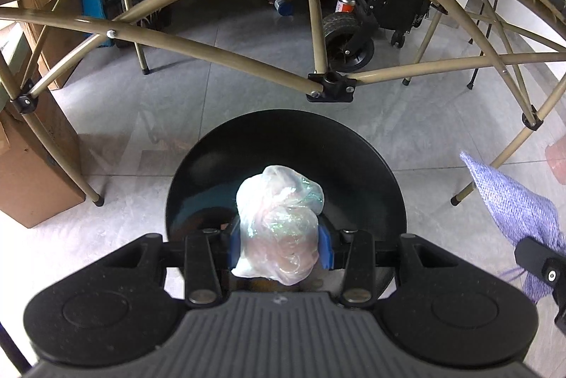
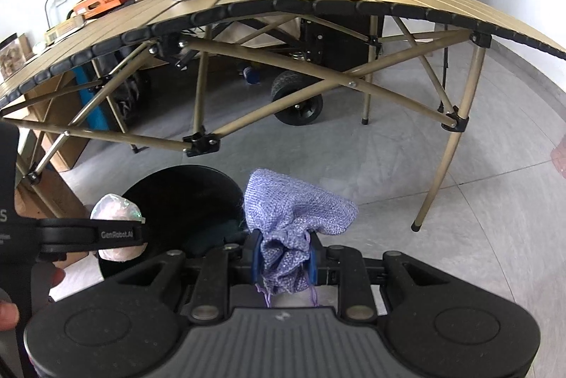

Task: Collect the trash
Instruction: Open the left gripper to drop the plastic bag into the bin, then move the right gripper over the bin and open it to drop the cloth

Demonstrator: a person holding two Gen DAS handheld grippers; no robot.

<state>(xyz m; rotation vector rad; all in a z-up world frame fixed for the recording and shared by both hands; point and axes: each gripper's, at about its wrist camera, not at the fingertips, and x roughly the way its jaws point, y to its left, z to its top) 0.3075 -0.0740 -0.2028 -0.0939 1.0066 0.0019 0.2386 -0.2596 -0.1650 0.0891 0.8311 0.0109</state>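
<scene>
Left gripper (image 1: 279, 241) clamps a crumpled plastic bag (image 1: 279, 215) above the black bin (image 1: 283, 137) — light, squashy, slippery; right gripper (image 2: 284, 257) pinches a soft purple knit pouch (image 2: 297, 211).

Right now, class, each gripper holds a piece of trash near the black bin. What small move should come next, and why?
Probably open the left gripper: its crumpled plastic bag already hangs over the black bin, while the right gripper's purple cloth sits beside the rim.
</scene>
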